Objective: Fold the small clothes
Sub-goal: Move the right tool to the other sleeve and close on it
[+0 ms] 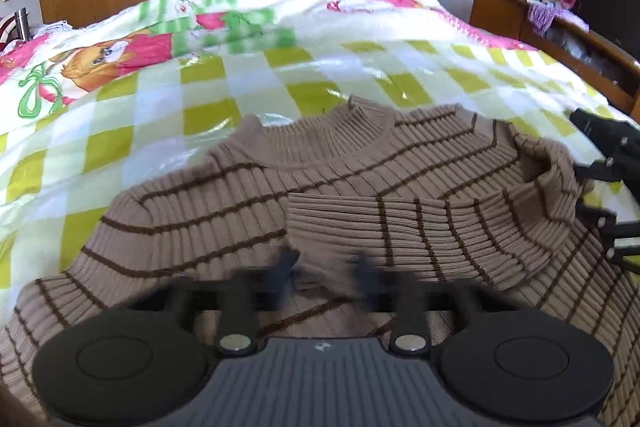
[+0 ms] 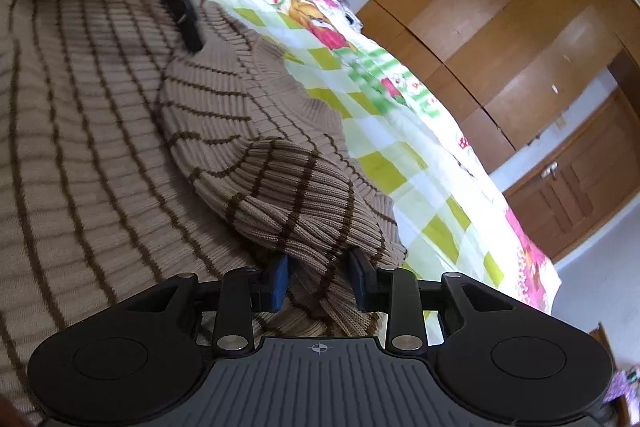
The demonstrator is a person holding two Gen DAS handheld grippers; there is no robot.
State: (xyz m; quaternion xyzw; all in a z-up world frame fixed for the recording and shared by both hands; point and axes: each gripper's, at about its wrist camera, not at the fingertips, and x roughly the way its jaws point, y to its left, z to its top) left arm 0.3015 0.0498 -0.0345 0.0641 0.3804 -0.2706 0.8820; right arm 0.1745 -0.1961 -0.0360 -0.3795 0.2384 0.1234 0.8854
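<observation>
Sweater (image 1: 340, 187): one; right hand-held gripper (image 2: 320, 279) pinches sleeve; left (image 1: 324, 267) blurred, state unclear.

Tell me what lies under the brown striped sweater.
The sweater lies spread on a checked yellow-green and white bedspread, which shows all around its collar and shoulders. One sleeve is folded across the sweater's chest. Whatever is beneath the body of the sweater is covered.
</observation>
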